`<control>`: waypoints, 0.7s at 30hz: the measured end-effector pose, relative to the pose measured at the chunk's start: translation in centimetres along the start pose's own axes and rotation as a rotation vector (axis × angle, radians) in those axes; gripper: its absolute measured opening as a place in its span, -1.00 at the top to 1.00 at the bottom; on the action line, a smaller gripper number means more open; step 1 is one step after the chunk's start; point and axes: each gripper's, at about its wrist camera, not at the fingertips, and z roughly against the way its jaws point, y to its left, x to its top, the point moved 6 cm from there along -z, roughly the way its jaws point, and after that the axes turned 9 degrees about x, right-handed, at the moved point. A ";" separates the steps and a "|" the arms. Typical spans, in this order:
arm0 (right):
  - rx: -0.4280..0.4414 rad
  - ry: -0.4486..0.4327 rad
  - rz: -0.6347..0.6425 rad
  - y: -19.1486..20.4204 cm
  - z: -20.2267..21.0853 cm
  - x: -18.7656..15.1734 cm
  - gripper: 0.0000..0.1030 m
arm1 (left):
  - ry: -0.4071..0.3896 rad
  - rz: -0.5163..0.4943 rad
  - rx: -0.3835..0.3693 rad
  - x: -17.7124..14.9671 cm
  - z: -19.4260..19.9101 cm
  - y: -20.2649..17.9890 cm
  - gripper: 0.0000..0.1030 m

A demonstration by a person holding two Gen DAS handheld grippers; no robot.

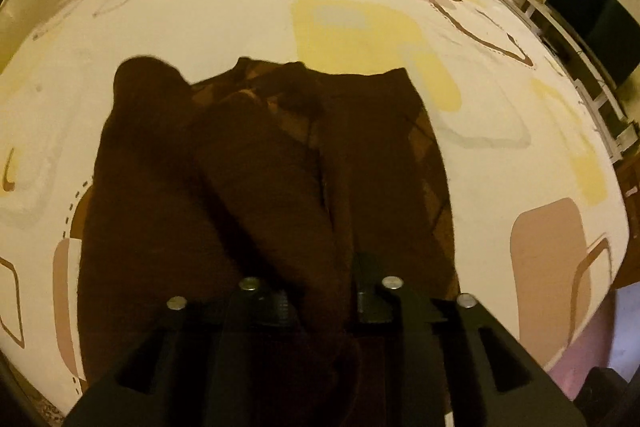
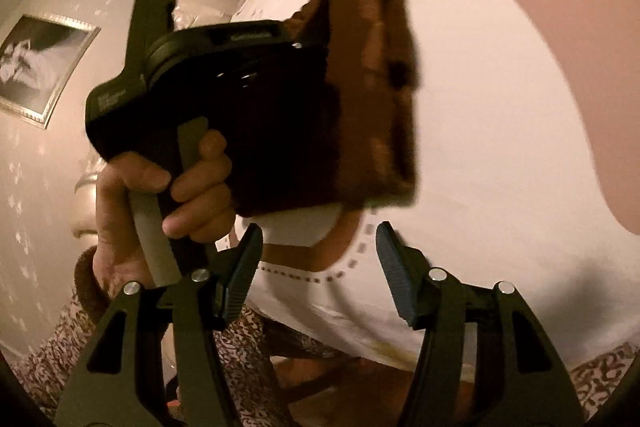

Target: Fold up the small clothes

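**A:** What are you seeing on the left?

**B:** I'm looking down my left gripper [image 1: 320, 301] at the garment [image 1: 256, 187], a dark brown thing lying on the sheet [image 1: 224, 23]. A fold of it is running right between my fingers [image 1: 366, 301]. The jaws are sitting close together, but it's too dark there for me to tell whether the pads are pinching the cloth.

**A:** And where's the garment lying?

**B:** It's lying spread across the near middle of the sheet, bunched into long ridges running away from me.

**A:** Right side?

**B:** My right gripper [image 2: 316, 267] is hanging over the sheet's [image 2: 480, 147] near edge with its fingers [image 2: 394, 267] spread wide and nothing between them. Beyond them I'm seeing the left gripper [image 2: 312, 67] from the side, a hand [image 2: 160, 195] wrapping its handle, and the garment [image 2: 372, 87] showing just past it.

**A:** Anything else?

**B:** A framed picture [image 2: 36, 67] is hanging on the wall at the left.
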 end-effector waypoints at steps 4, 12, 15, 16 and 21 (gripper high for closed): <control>0.023 -0.024 -0.042 -1.0 0.7 -0.1 -0.14 | -0.032 -0.006 0.025 -0.2 0.7 -0.8 0.18; 0.005 -0.070 -0.049 -1.5 2.7 0.2 -0.14 | -0.120 -0.017 0.022 -1.1 4.0 -2.3 -0.38; -0.013 -0.091 -0.055 -1.8 3.5 0.1 -0.14 | -0.141 -0.025 0.013 -1.6 5.2 -2.3 -0.40; -0.018 -0.098 -0.056 -1.8 3.7 0.2 -0.14 | -0.144 -0.029 0.019 -1.7 5.5 -2.1 -0.42; -0.033 -0.126 -0.058 -1.8 4.9 0.8 -0.14 | -0.183 -0.023 0.053 -2.8 7.4 0.4 -0.46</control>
